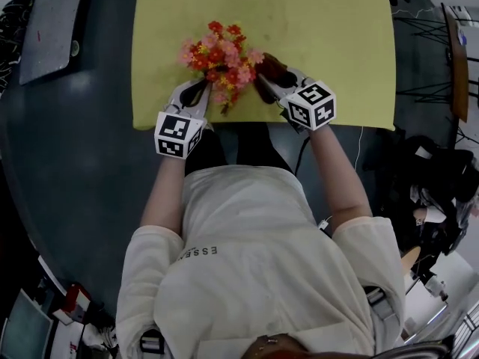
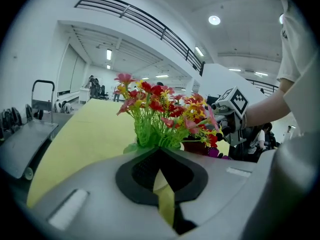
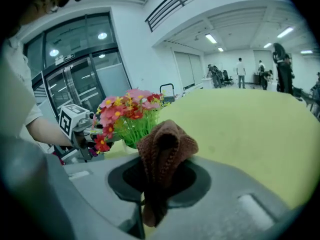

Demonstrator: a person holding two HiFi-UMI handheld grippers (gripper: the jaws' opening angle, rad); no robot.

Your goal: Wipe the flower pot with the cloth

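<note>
A pot of red, pink and yellow artificial flowers [image 1: 221, 62] stands near the front edge of the yellow table [image 1: 322, 36]. The blooms hide the pot from above; only a pale green bit of its rim [image 2: 131, 147] shows under the stems. My left gripper [image 1: 197, 90] is shut with nothing between its jaws, its tips close against the left side of the flowers [image 2: 160, 104]. On the right side of the flowers, my right gripper [image 1: 268, 72] is shut on a brown knitted cloth [image 3: 165, 144], which bulges out above the jaws.
The table's front edge [image 1: 262, 126] runs just under both grippers. A grey panel [image 1: 49, 21] lies on the dark floor at the far left. Cables and stands [image 1: 438, 88] crowd the right side. A trolley [image 2: 42, 99] and distant people [image 3: 240, 69] stand in the hall.
</note>
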